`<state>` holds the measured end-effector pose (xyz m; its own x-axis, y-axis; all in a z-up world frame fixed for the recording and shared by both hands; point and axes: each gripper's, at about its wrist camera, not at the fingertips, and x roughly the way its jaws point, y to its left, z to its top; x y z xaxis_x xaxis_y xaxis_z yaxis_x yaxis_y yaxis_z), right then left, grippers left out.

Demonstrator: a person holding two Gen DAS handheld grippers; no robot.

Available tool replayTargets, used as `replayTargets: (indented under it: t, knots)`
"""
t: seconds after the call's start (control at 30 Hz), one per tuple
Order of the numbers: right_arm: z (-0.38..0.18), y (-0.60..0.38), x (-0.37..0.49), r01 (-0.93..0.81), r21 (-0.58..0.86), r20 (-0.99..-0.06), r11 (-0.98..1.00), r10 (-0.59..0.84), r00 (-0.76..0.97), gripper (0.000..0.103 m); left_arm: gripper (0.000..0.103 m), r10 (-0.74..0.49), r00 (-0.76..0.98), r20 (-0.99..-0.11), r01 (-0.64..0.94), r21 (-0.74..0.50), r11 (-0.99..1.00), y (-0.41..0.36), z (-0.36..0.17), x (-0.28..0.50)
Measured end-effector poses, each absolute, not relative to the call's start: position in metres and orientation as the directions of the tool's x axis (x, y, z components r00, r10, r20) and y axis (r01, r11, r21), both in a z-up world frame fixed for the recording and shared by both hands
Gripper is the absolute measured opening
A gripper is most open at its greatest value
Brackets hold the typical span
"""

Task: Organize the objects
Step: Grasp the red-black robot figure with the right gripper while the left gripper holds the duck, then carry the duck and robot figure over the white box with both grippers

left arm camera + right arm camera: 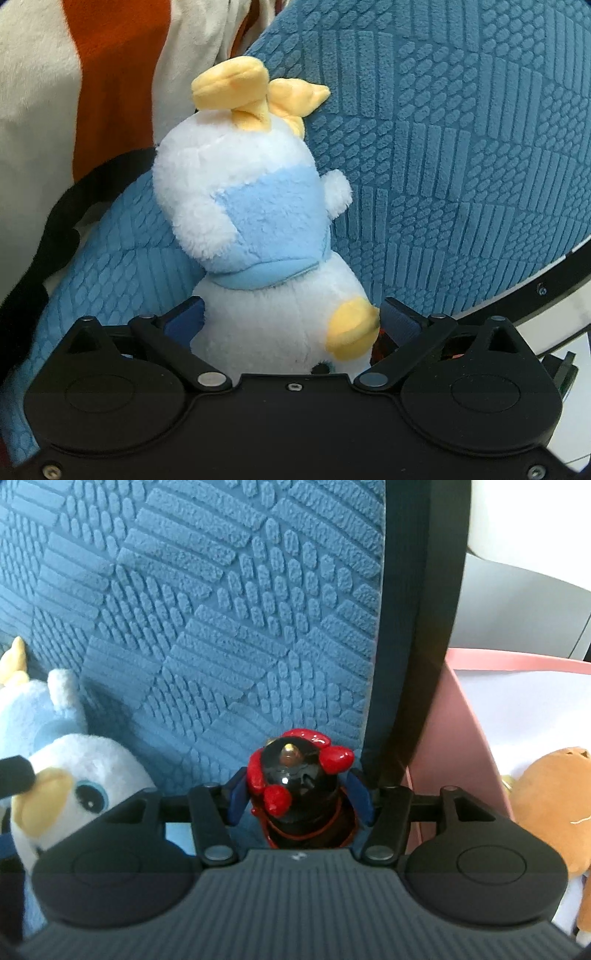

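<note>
My left gripper point(291, 317) is shut on a white and light-blue plush duck point(255, 206) with yellow feet, held upside down, feet up, against a blue textured cushion point(461, 147). The duck also shows at the left in the right wrist view point(70, 760). My right gripper point(299, 797) is shut on a black figurine with glossy red parts point(295, 782), held upright in front of the same cushion point(221, 609).
A cream and orange plush with a black stripe point(92, 92) lies left of the duck. A black frame bar point(413, 627) borders the cushion. Right of it a pink bin point(469, 738) holds a brown plush point(550, 805).
</note>
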<state>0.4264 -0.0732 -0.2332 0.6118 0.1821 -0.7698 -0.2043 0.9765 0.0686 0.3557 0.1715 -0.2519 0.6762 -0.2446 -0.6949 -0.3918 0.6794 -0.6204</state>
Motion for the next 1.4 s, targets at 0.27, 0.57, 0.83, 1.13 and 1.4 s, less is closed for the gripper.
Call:
replayTargets:
  t: [0.27, 0.57, 0.83, 1.13, 1.4]
  knots:
    - [-0.235, -0.066, 0.426, -0.227, 0.035, -0.795, 0.973, 0.165, 0.583, 0.059, 0.102, -0.254, 0.685, -0.683, -0.396, -0.642, 0.657, 0.173, -0.256, 0.355]
    - [-0.227, -0.080, 0.403, -0.214, 0.016, -0.819, 0.977, 0.135, 0.557, 0.059, 0.082, -0.237, 0.697, -0.677, -0.379, -0.628, 0.680, 0.173, -0.251, 0.350]
    - [-0.213, -0.089, 0.369, -0.235, 0.015, -0.823, 0.972, 0.146, 0.550, 0.059, 0.038, -0.209, 0.713, -0.669, -0.366, -0.610, 0.702, 0.169, -0.245, 0.334]
    - [-0.191, -0.101, 0.347, -0.285, 0.018, -0.810, 0.958, 0.182, 0.558, 0.059, 0.019, -0.236, 0.748, -0.620, -0.327, -0.654, 0.682, 0.176, -0.235, 0.313]
    - [-0.181, -0.102, 0.351, -0.283, 0.022, -0.807, 0.959, 0.184, 0.562, 0.059, 0.049, -0.238, 0.772, -0.590, -0.374, -0.724, 0.579, 0.194, -0.239, 0.327]
